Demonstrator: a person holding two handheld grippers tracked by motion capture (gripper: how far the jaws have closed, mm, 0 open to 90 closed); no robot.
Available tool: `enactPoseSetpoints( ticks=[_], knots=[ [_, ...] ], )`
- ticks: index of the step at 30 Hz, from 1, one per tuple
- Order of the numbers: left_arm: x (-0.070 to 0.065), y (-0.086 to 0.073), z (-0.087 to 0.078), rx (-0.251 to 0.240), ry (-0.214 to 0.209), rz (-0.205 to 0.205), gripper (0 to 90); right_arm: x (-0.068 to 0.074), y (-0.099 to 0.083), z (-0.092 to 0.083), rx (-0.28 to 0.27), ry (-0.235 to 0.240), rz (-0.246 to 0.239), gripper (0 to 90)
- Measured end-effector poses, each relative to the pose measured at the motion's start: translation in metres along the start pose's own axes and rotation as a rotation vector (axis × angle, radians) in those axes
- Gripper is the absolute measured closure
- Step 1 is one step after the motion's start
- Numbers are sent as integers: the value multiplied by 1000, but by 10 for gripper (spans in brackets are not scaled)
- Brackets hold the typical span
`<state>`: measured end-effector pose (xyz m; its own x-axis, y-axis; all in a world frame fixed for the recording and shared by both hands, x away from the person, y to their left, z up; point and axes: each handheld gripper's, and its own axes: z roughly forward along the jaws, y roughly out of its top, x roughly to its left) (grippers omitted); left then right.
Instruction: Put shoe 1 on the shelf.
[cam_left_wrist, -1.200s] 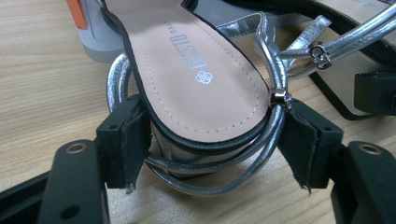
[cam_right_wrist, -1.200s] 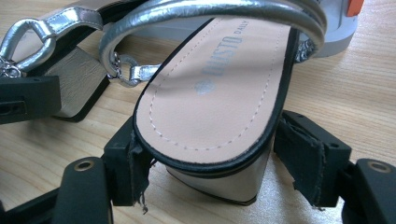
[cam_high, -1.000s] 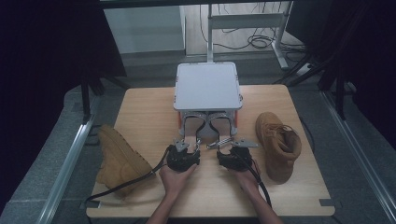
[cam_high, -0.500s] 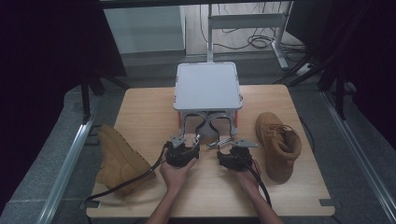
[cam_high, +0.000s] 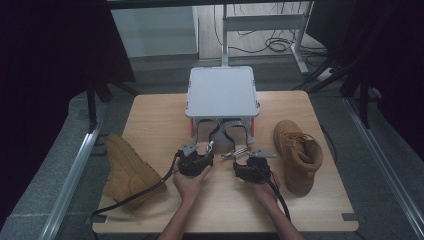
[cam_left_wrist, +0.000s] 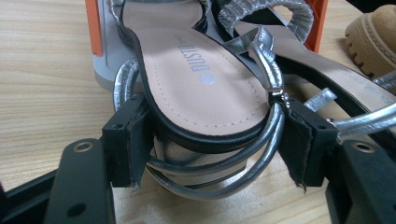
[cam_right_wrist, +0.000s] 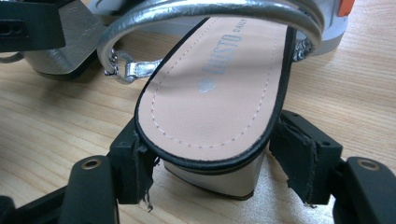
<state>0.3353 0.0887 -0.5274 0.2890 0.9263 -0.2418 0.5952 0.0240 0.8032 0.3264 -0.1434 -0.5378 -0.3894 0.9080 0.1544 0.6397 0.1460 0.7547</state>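
Two silver strappy sandals poke out heel-first from under a white lidded box (cam_high: 221, 92) with orange sides. My left gripper (cam_high: 196, 150) is shut on the heel of the left sandal (cam_left_wrist: 201, 88), its pads (cam_left_wrist: 128, 140) pressing the silver straps against the black-edged sole. Beside it, my right gripper (cam_high: 248, 155) is shut on the heel of the right sandal (cam_right_wrist: 210, 88), both pads (cam_right_wrist: 133, 163) against the sole's sides. Both sandals (cam_high: 206, 135) rest on the wooden table (cam_high: 155, 120), toes hidden under the box.
A tan boot (cam_high: 127, 170) lies on its side at the table's left edge. Its mate (cam_high: 297, 155) stands upright to the right of my right hand, and its toe (cam_left_wrist: 373, 37) is close to the sandals. Cables trail back from both grippers.
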Motion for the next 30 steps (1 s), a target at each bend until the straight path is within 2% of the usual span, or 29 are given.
enactPoseSetpoints(
  ticks=[5,15,30],
  knots=[
    [2,2,3,-9,-3,-21,329,1,0,-1,4,-7,5,346],
    [-2,6,12,-10,19,-19,329,0,0,-1,4,-10,3,352],
    [6,18,18,-44,-6,-103,334,0,-1,-2,4,-15,3,362]
  ],
)
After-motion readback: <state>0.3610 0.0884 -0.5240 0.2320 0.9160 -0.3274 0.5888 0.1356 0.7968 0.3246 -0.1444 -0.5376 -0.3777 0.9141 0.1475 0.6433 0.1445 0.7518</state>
